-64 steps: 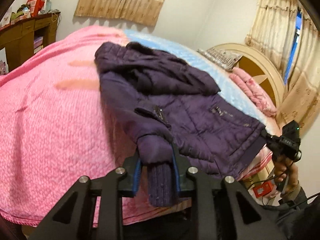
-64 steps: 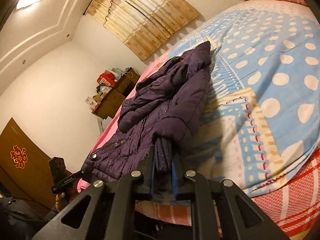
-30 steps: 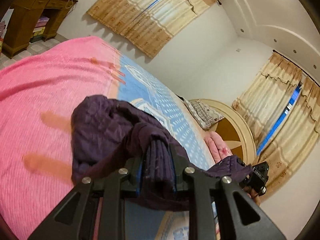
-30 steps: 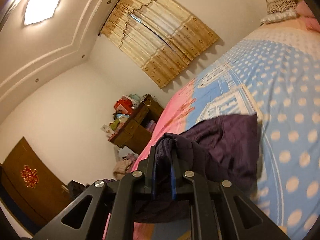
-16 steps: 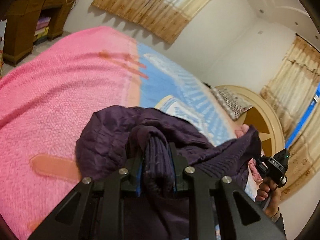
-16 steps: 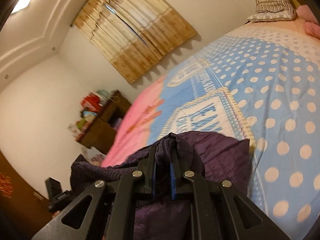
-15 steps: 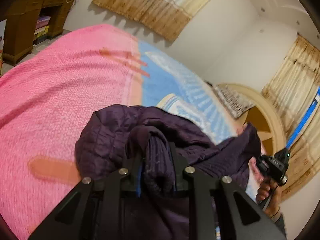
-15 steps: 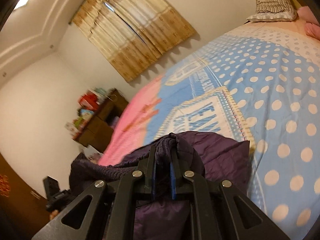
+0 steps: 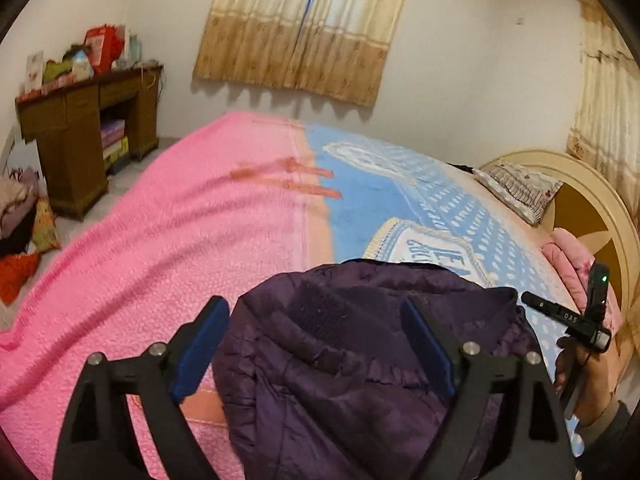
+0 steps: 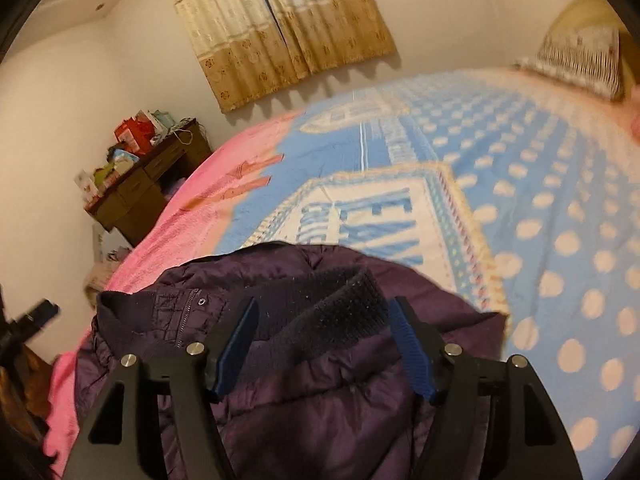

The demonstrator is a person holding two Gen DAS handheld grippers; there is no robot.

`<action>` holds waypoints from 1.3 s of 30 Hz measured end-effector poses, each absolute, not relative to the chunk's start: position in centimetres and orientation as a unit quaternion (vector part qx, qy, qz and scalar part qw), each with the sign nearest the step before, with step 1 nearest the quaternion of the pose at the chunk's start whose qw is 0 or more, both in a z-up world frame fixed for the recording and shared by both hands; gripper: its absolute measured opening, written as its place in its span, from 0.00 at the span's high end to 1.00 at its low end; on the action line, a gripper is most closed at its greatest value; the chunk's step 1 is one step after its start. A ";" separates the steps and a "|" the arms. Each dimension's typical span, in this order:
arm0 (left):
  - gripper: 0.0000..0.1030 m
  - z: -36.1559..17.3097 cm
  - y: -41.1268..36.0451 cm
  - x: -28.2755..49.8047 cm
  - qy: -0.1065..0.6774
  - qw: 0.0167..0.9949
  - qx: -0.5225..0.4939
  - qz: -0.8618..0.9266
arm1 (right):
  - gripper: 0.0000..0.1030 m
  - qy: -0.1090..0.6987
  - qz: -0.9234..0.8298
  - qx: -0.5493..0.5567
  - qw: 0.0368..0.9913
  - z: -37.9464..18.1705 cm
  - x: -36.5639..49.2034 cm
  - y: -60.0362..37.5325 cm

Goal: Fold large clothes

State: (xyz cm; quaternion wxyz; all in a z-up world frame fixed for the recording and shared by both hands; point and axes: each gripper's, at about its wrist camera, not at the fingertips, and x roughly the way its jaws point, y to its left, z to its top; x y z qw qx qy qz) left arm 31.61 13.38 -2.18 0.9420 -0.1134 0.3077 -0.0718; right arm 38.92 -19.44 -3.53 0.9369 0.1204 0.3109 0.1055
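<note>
A: Where is the jacket point(image 9: 360, 364) lying, and how are the tools standing?

B: It is lying bunched on the bed point(image 9: 168, 240), straddling the pink and blue covers. The left tool point(image 9: 316, 344) and right tool point(image 10: 324, 344) are both standing apart, their jaws having just been opening; the ribbed cuff point(image 10: 340, 304) is sitting loose between the right pads, unclamped.

A: How is the release best done?

B: Probably by withdrawing both tools straight back, so the fold is not dragging open.

A: What is differing from half a second before?

B: Both tools were then clamping cuffs; the jacket is now resting free.
</note>
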 end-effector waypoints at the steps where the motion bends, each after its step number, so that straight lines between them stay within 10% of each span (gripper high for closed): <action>1: 0.13 -2.3 13.2 31.4 0.309 0.941 -0.112 -0.075 | 0.34 0.309 0.125 0.113 0.936 -3.0 38.4 -18.6; 15: 0.15 -9.5 5.4 32.5 0.379 0.919 0.022 -0.112 | 0.40 0.435 0.166 -0.077 0.882 -9.0 38.1 -8.9; 17: 0.25 -10.4 5.4 32.5 0.378 0.918 0.022 -0.119 | 0.66 0.429 0.180 -0.084 0.881 -9.3 37.8 -8.5; 21: 0.63 -9.9 5.5 31.7 0.363 0.922 0.013 -0.137 | 0.74 0.402 0.175 -0.116 0.891 -8.6 36.6 -7.5; 23: 0.77 -8.8 5.6 31.1 0.350 0.925 0.011 -0.144 | 1.00 0.375 0.171 -0.105 0.905 -7.2 36.2 -8.0; 30: 0.80 -6.8 5.1 31.5 0.325 0.936 0.016 -0.136 | 1.00 0.334 0.168 -0.030 0.927 -3.4 36.8 -10.8; 32: 0.80 -7.8 5.2 32.1 0.341 0.931 0.013 -0.133 | 0.81 0.347 0.151 -0.027 0.925 -3.7 36.8 -11.1; 34: 0.80 -8.6 5.4 32.1 0.347 0.928 0.005 -0.133 | 0.20 0.366 0.146 -0.030 0.918 -4.6 36.6 -11.5; 39: 0.80 -9.4 5.6 32.0 0.346 0.928 -0.006 -0.136 | 0.16 0.421 0.119 -0.092 0.894 -7.8 36.9 -10.3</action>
